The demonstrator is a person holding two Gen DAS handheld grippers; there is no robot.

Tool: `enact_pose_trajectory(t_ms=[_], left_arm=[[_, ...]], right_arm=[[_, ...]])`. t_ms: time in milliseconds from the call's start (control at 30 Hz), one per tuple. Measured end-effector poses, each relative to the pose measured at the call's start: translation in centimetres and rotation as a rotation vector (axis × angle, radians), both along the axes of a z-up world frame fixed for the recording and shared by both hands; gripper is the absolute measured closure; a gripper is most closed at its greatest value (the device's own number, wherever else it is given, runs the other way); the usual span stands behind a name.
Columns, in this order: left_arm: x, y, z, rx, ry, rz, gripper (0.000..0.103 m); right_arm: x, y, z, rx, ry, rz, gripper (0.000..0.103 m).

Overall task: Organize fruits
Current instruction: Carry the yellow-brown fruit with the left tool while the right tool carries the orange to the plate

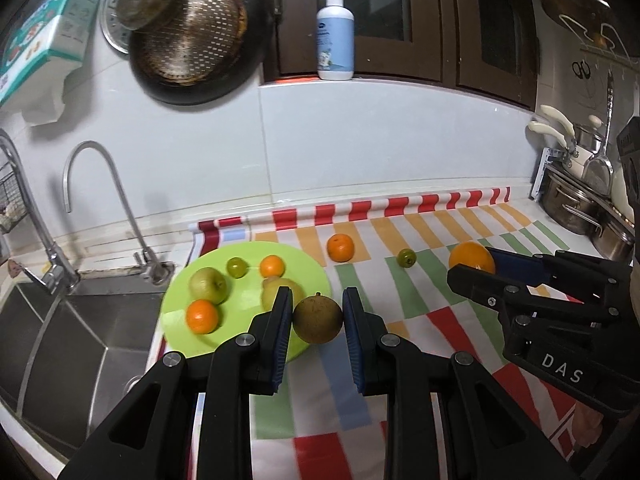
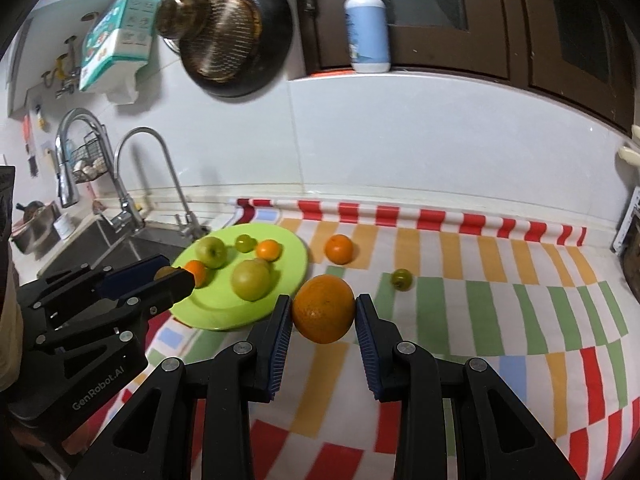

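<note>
My left gripper [image 1: 318, 312] is shut on a brown round fruit [image 1: 318, 320] and holds it at the right edge of the green plate [image 1: 248, 250]. My right gripper [image 2: 323, 312] is shut on a big orange [image 2: 323, 308], just right of the plate [image 2: 288, 268]. The plate holds a green apple [image 1: 208, 285], a small green fruit [image 1: 236, 267], two small oranges [image 1: 272, 266] [image 1: 202, 316] and a yellow-green apple [image 2: 251, 279]. A small orange [image 1: 340, 247] and a small green fruit [image 1: 406, 258] lie loose on the cloth.
A striped checked cloth [image 2: 480, 292] covers the counter. A steel sink [image 1: 80, 332] with taps [image 1: 120, 200] lies to the left. Pots [image 1: 576, 204] stand at the far right. A soap bottle [image 1: 335, 36] stands on the ledge and pans [image 1: 188, 36] hang on the wall.
</note>
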State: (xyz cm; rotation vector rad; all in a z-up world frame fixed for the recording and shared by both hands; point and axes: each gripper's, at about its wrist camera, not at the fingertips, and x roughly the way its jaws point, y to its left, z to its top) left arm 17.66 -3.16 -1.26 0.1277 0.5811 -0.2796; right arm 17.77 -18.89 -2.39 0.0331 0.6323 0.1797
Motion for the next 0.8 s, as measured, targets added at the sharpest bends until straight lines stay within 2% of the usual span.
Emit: enact_pose_trajectory(t_ms=[467,800], left_arm=[[-0.4,5.4,-0.4,0.015,0.003,0.021,0.077],[1.7,8.1,-1.7,0.019,0.013,0.017,0.077]], right_arm=[[-0.2,5.5,-0.1,0.010,-0.008,0.061,0.070],[1.9,9.1,-1.2,0.011,0.007,0.129,0.070]])
